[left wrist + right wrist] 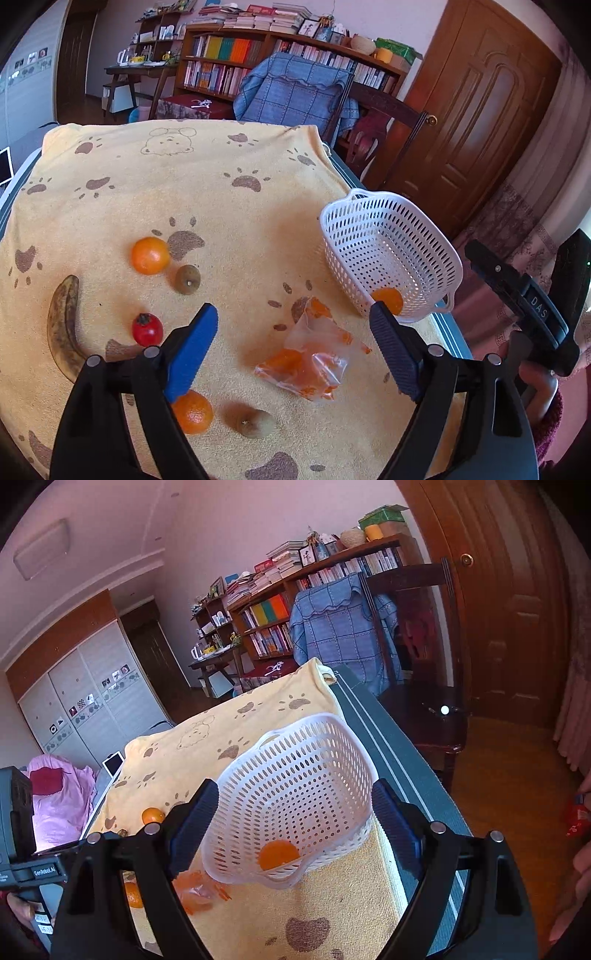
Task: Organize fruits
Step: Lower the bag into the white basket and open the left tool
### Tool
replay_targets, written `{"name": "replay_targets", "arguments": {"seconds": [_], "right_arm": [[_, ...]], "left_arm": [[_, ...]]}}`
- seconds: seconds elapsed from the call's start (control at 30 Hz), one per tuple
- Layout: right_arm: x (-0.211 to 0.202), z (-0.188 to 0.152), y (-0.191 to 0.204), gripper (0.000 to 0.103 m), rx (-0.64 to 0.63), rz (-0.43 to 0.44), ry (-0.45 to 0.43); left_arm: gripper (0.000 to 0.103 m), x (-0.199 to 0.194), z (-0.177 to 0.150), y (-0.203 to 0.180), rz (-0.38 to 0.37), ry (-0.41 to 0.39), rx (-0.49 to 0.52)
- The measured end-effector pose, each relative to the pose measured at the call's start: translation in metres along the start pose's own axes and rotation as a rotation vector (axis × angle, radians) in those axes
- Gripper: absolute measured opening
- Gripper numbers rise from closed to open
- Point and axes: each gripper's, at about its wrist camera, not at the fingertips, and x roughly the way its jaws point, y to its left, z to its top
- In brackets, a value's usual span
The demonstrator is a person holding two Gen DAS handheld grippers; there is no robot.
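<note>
Worktop (92, 206) w/ yellow towel, fruit spread over its left half, basket at the right edge.

L to R in the left wrist view: banana (64, 325) lies nearest the left edge, long axis running near-to-far, curved. Just right of it the tomato (147, 329), and further back an orange (150, 255) w/ a kiwi (188, 279) just beside it. Nearer the front edge a 2nd orange (192, 412), partly under the blue finger, and a 2nd kiwi (255, 422) just right of that. Mid-worktop: a clear bag (314, 358) w/ orange peel bits. Then the white basket (388, 254) by the right edge, tipped toward the cams, one orange inside (388, 299) at the low end.

Left gripper (291, 354): fingers wide apart, nothing between them but the bag below; looks raised above the towel, not touching fruit. The front orange sits at the base of its left finger, so the closest pick is low and left of center, kiwi almost straight under.

Right gripper (295, 827): fingers also spread, empty, w/ the basket framed between them; can't tell if they touch its walls. Basket rim (236, 768) faces this gripper.

Judgement: loose fruit all lies left of the basket, so the left gripper is the nearer one for every remaining piece; right is nearer the basket. Banana would want a grip across its short width.
</note>
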Motion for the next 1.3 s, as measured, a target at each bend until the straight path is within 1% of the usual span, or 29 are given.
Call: {"name": "replay_targets", "arguments": {"seconds": [0.03, 0.13, 0.23, 0.33, 0.4, 0.47, 0.5, 0.53, 0.57, 0.63, 0.7, 0.73, 0.77, 0.83, 0.9, 1.0, 1.07, 1.1, 1.13, 1.17, 1.2, 1.27, 1.3], "right_arm": [[-0.001, -0.001, 0.000, 0.087, 0.003, 0.004, -0.001], [-0.002, -0.002, 0.000, 0.087, 0.006, 0.017, 0.000], [-0.004, -0.004, -0.001, 0.087, 0.008, 0.022, 0.007], [-0.005, -0.006, -0.003, 0.088, 0.013, 0.026, 0.014], [-0.005, -0.007, -0.005, 0.088, 0.022, 0.029, 0.017], [-0.004, -0.008, -0.007, 0.088, 0.029, 0.032, 0.019], [-0.005, -0.008, -0.007, 0.088, 0.032, 0.032, 0.020], [-0.005, -0.008, -0.008, 0.088, 0.034, 0.032, 0.021], [-0.005, -0.008, -0.009, 0.088, 0.036, 0.031, 0.021], [-0.006, -0.008, -0.010, 0.088, 0.041, 0.028, 0.020], [-0.007, -0.008, -0.012, 0.088, 0.047, 0.027, 0.019], [-0.007, -0.008, -0.013, 0.088, 0.049, 0.027, 0.018], [-0.007, -0.008, -0.014, 0.088, 0.051, 0.026, 0.018], [-0.007, -0.009, -0.016, 0.088, 0.057, 0.026, 0.019], [-0.007, -0.009, -0.018, 0.088, 0.063, 0.026, 0.020], [-0.007, -0.011, -0.021, 0.088, 0.072, 0.031, 0.024], [-0.007, -0.011, -0.022, 0.088, 0.075, 0.033, 0.024], [-0.007, -0.010, -0.022, 0.088, 0.075, 0.033, 0.024], [-0.008, -0.010, -0.023, 0.088, 0.077, 0.033, 0.023], [-0.008, -0.010, -0.024, 0.088, 0.079, 0.033, 0.022], [-0.008, -0.010, -0.025, 0.088, 0.081, 0.032, 0.022], [-0.008, -0.011, -0.027, 0.088, 0.089, 0.032, 0.025], [-0.007, -0.011, -0.028, 0.088, 0.091, 0.032, 0.027]], "left_arm": [[0.087, 0.005, -0.004, -0.006, -0.004, 0.017, 0.015], [0.087, 0.023, -0.014, -0.023, -0.004, 0.058, 0.087], [0.087, 0.042, -0.025, -0.032, 0.016, 0.114, 0.152], [0.087, 0.057, -0.033, -0.029, 0.038, 0.154, 0.162], [0.087, 0.066, -0.035, -0.023, 0.057, 0.172, 0.146], [0.083, 0.072, -0.035, -0.018, 0.061, 0.183, 0.126], [0.075, 0.074, -0.035, -0.015, 0.060, 0.191, 0.115], [0.071, 0.075, -0.035, -0.013, 0.058, 0.196, 0.105], [0.067, 0.075, -0.034, -0.012, 0.057, 0.195, 0.098], [0.066, 0.074, -0.032, -0.009, 0.038, 0.201, 0.083], [0.066, 0.070, -0.031, -0.009, 0.025, 0.192, 0.074], [0.065, 0.067, -0.030, -0.009, 0.020, 0.184, 0.070], [0.055, 0.063, -0.028, -0.009, 0.001, 0.173, 0.063], [0.053, 0.053, -0.023, -0.010, 0.001, 0.157, 0.044], [0.053, 0.039, -0.014, -0.011, -0.014, 0.110, 0.032], [0.053, 0.022, 0.001, -0.013, -0.023, 0.054, 0.031], [0.054, 0.017, 0.006, -0.015, -0.004, 0.034, 0.046], [0.058, 0.018, 0.007, -0.015, 0.001, 0.039, 0.057], [0.072, 0.019, 0.005, -0.016, -0.001, 0.054, 0.066], [0.078, 0.022, 0.003, -0.015, -0.005, 0.065, 0.063], [0.081, 0.025, 0.000, -0.014, -0.015, 0.077, 0.058], [0.081, 0.033, -0.009, -0.013, -0.025, 0.123, 0.057], [0.081, 0.039, -0.015, -0.013, -0.015, 0.145, 0.056]]}}
